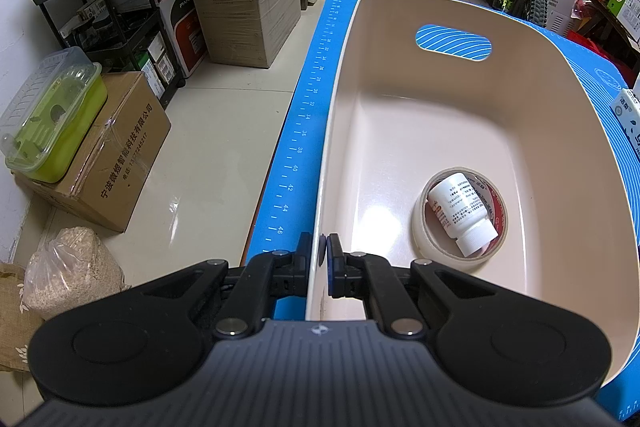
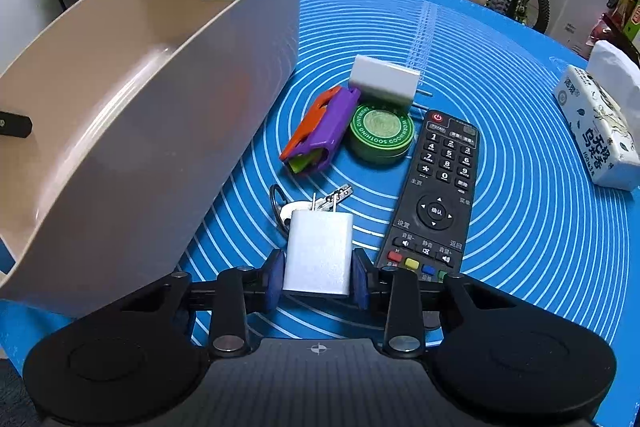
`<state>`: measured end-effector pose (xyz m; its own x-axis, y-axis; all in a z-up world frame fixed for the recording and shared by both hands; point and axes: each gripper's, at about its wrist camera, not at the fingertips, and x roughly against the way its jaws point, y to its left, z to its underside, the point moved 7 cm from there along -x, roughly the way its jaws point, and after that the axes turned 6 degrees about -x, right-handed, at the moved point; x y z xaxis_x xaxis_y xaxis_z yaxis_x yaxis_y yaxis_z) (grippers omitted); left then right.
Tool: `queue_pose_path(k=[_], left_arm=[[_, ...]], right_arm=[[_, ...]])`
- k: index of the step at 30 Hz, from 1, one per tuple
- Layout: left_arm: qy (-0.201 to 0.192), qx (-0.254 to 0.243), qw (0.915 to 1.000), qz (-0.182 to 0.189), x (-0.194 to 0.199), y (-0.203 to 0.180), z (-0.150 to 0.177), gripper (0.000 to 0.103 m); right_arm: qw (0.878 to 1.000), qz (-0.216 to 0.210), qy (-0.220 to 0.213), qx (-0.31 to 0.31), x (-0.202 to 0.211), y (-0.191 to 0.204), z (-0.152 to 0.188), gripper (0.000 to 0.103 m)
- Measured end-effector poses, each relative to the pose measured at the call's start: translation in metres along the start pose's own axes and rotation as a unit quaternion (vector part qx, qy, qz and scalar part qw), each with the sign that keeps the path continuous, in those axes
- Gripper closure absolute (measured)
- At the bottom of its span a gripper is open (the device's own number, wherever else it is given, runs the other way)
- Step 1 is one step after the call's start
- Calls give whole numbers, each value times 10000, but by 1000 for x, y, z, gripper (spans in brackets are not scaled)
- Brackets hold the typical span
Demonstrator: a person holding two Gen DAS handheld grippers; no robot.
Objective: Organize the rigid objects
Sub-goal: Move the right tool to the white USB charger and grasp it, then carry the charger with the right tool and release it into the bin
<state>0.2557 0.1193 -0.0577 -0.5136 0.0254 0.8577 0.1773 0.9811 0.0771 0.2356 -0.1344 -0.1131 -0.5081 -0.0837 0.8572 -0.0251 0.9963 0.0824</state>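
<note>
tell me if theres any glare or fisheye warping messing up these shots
Left wrist view: ceiling-light glare on the floor tiles and a soft sheen on the bin floor; the blue mat edge bows. Right wrist view: mat rings curve strongly, the white charger is bright but readable, corners vignette dark.

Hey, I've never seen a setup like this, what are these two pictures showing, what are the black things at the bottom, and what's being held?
These are two handheld grippers, one in each of a person's hands, each with a fisheye camera looking along its two fingers.

The left wrist view shows the left gripper clamped on the near rim of a beige bin. Inside the bin, a white bottle lies within a tape roll.

The right wrist view shows the right gripper holding a white charger over a blue mat. On the mat lie keys, a remote, a green tin, an orange and purple toy, a white block and a tissue pack.
</note>
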Motion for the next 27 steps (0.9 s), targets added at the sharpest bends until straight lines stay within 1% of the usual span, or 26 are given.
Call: queue_pose_path(k=[7,12,15,21,24,27], left_arm=[[-3,2,10000,2,0,0,0,94],[-13,12,10000,10,0,0,0,94],[-12,12,10000,12,0,0,0,94],[-12,13,10000,10,0,0,1,94],[-12,11,10000,8,0,0,1,94],[-11,9,10000,0,0,-1,1,94]], right_arm=[[9989,57,-461,-114,26,-3,-14,61],[9981,106,-609,-79,36,-4,-21,61],[9965,135,-814,-111,47,-6,-31,61],[9881,64,-1532,-102,89,3,-69,61],[9842,-65,-1769,17,103,17,-90,61],[9818,-194,-1878,212,105,37,-108,61]])
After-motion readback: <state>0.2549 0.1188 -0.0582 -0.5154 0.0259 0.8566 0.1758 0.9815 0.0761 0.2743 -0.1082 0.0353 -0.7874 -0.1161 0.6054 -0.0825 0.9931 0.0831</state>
